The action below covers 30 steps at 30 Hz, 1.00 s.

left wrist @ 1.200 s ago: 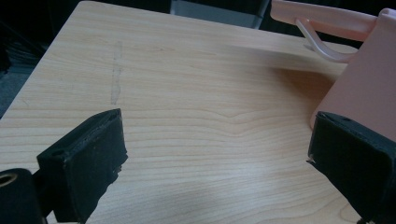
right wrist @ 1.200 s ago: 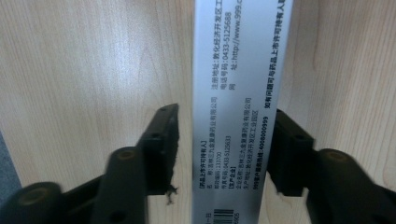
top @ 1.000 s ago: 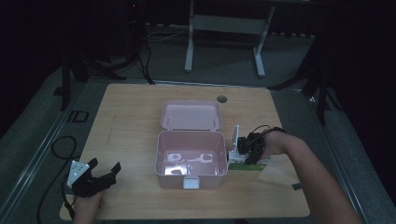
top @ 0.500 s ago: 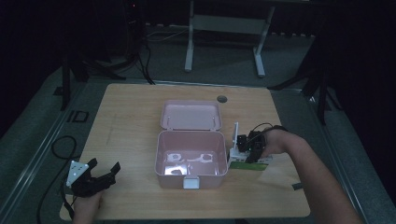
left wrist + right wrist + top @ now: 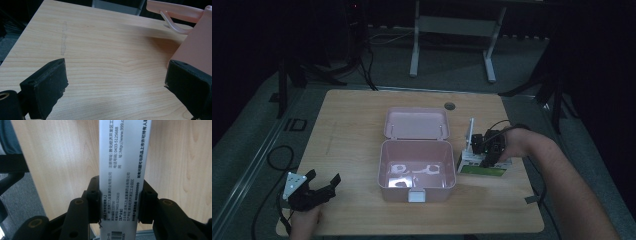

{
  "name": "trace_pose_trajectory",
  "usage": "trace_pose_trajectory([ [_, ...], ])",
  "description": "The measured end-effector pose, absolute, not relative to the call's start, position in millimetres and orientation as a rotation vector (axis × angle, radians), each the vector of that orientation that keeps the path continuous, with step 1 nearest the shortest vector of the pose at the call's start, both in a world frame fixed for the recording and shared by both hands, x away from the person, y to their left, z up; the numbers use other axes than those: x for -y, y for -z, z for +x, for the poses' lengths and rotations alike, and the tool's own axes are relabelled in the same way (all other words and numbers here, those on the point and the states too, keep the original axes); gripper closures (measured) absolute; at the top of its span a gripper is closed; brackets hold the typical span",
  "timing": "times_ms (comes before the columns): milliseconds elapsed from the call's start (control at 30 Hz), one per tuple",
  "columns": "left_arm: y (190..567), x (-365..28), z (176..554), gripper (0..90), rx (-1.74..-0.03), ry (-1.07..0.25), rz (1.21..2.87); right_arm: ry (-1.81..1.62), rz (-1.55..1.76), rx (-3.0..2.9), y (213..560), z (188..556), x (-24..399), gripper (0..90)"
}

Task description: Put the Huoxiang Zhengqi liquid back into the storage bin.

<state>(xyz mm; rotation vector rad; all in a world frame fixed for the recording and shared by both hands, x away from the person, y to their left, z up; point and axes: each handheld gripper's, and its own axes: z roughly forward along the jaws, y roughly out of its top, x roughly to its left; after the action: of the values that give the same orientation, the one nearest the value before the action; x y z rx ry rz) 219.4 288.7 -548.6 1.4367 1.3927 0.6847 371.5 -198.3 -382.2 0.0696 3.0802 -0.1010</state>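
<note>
Since a second ago nothing is seen displaced: right gripper [image 5: 488, 150] is kept clamped on medicine carton [image 5: 123, 170] just right of pink box [image 5: 416, 170], left gripper [image 5: 309, 190] held wide open, empty.

Over at the right tool [image 5: 119, 205], the white carton [image 5: 123, 170] runs out past the top and bottom edges of the right gripper view, its small print too fine to read. From the high view the room beyond the counter [image 5: 352, 125] is lost in dark, and the pale shapes inside the pink box [image 5: 416, 172] are too dim to tell. In the left gripper view, the box's [image 5: 195, 52] side and lid are cut off at the right edge.
</note>
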Motion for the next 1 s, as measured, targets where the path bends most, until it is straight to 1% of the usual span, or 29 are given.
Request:
trace_pose_trajectory([
  [167,548.6,-288.3,219.7,4.3,-1.393,-0.682,1.436,0.096,0.155,-3.071,360.5,369.0,195.7,61.6],
  [367,548.7,-287.5,220.1,4.3,-1.393,-0.679,1.437,0.095,0.216,-3.067,342.9,363.8,189.4,61.6],
  [533,548.6,-287.8,220.1,4.3,-1.394,-0.678,1.436,0.110,0.195,-3.058,329.7,357.8,184.0,61.7],
  [800,548.8,-288.2,220.3,4.3,-1.399,-0.677,1.432,0.097,0.109,-3.054,319.0,345.3,167.9,61.7],
  [933,549.0,-287.9,220.6,4.9,-1.400,-0.672,1.436,0.120,0.167,-3.059,313.7,341.1,155.4,61.7],
  [1000,549.0,-287.6,220.6,4.9,-1.398,-0.671,1.439,0.077,0.138,-3.052,310.5,338.3,150.9,61.7],
])
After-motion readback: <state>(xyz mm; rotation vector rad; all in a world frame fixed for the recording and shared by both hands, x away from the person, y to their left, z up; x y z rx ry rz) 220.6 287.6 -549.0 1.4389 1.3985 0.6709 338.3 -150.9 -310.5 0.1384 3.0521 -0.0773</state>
